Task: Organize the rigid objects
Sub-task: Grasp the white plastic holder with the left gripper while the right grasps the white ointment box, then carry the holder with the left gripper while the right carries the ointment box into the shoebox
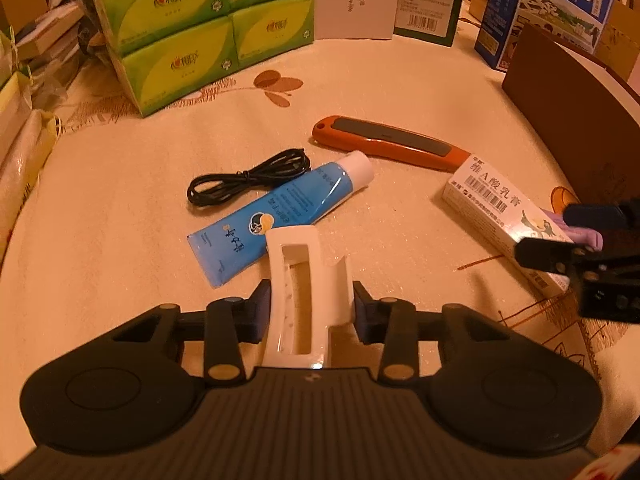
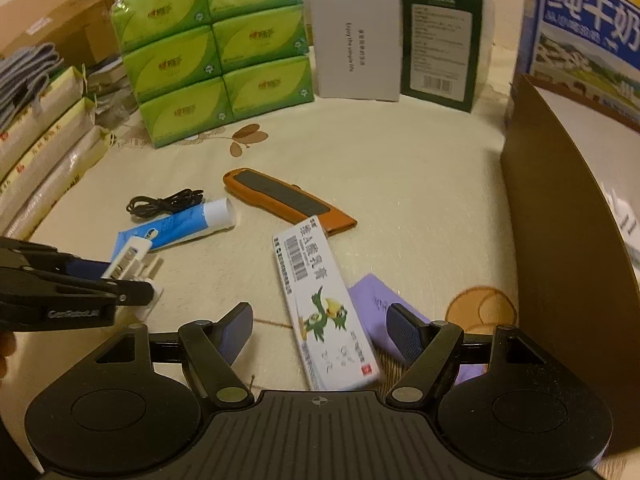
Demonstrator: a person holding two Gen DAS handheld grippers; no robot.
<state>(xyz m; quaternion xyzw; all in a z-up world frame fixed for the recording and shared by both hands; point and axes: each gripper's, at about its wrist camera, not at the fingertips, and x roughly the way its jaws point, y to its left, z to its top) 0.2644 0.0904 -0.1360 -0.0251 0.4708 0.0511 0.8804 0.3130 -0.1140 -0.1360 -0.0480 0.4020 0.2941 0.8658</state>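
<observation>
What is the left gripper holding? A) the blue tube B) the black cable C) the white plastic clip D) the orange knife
C: the left gripper is shut on the white plastic clip, while the orange knife, blue tube and black cable lie on the tablecloth.

Inventory, qty per kind:
- white plastic clip x1
- blue tube x1
- black cable bundle x1
- orange utility knife x1
- white ointment box x1
- purple packet x1
- green tissue packs x6 visible in right wrist view
- milk carton x1
</observation>
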